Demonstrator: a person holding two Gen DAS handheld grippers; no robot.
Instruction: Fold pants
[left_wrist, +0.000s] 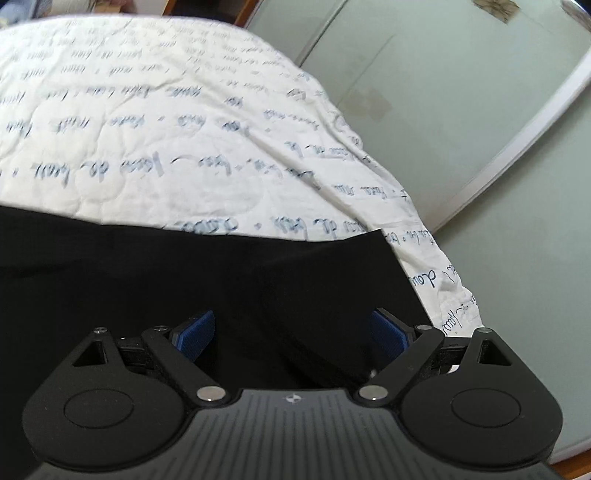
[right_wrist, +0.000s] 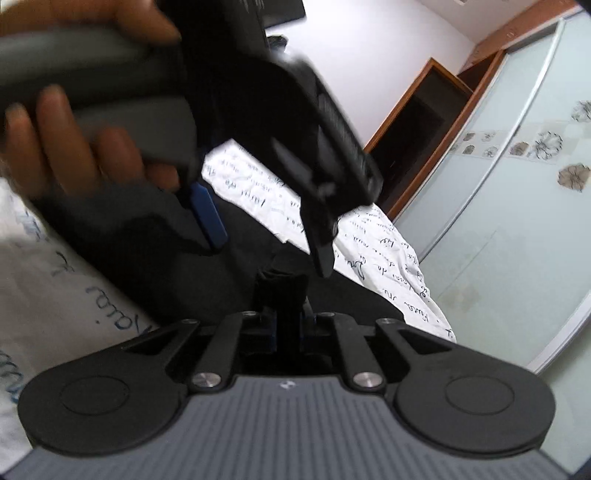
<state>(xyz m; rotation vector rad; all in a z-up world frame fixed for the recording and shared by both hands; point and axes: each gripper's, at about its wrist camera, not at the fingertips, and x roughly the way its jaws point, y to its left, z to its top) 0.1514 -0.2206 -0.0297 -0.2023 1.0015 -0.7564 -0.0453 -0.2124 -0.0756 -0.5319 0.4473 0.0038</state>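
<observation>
The black pants (left_wrist: 192, 280) lie flat on a white bedspread with blue handwriting print (left_wrist: 155, 122); their far edge runs across the left wrist view. My left gripper (left_wrist: 293, 336) is open, its blue pads (left_wrist: 195, 334) spread wide just above the black cloth. In the right wrist view my right gripper (right_wrist: 289, 325) is shut on a bunched fold of the black pants (right_wrist: 282, 291). The left gripper (right_wrist: 266, 236) shows there too, held by a hand (right_wrist: 74, 147) and hovering open over the pants.
The bed's edge drops off to the right onto a pale green floor (left_wrist: 498, 280). A sliding wardrobe door with flower decals (right_wrist: 517, 184) and a dark wooden frame (right_wrist: 417, 140) stand beyond the bed.
</observation>
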